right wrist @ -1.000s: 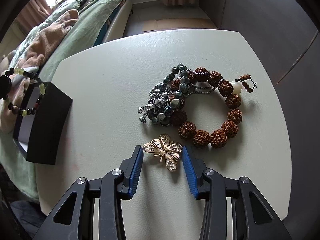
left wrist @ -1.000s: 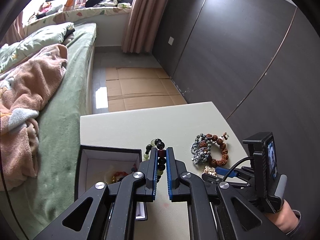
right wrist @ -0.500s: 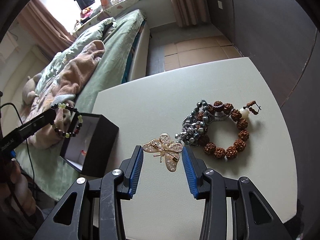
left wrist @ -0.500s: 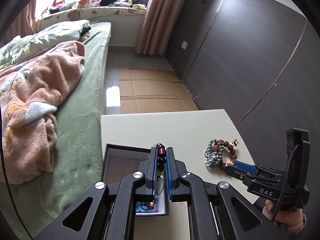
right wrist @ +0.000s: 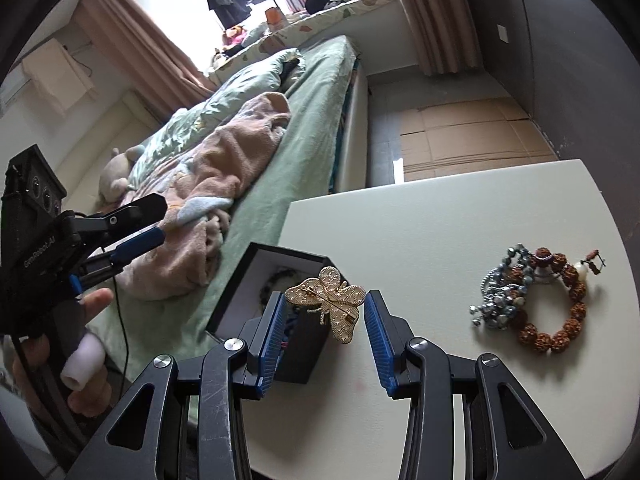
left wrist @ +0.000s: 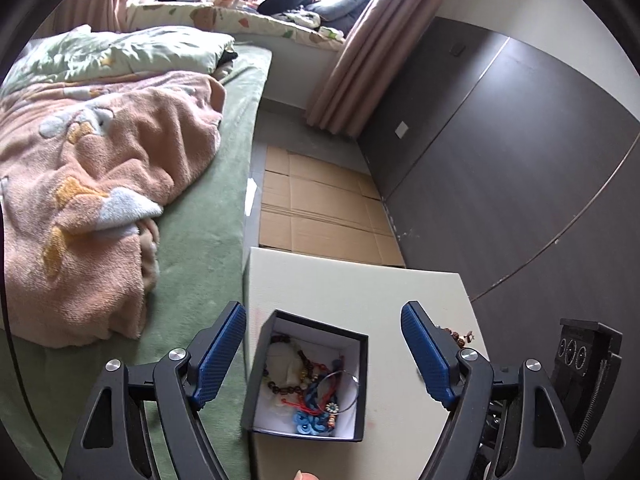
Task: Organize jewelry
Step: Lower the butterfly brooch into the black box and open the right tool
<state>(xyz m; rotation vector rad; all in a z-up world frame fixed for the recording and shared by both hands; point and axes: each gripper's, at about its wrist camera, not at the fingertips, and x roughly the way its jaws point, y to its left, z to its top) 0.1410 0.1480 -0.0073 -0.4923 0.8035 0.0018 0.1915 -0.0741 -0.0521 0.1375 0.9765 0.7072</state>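
Holding the flat gold butterfly pin (right wrist: 329,303) pinched in the right tool (right wrist: 325,320), up off the pale worktop (right wrist: 440,220), just above the near edge of the open black box with white inside (left wrist: 362,364). Left tool (left wrist: 323,350) just spreading wide over that box (nothing between its blue pads). Best moving slowly over the box middle, lowering, then letting go gently.

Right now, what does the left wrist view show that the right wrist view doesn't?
Left wrist only: the contents of the black box, cords and bead strands, seen from above between the open left claw. Right wrist only: the gold butterfly brooch held in the right claw, and the bracelet pile. Both: the box, the white table, the bed.
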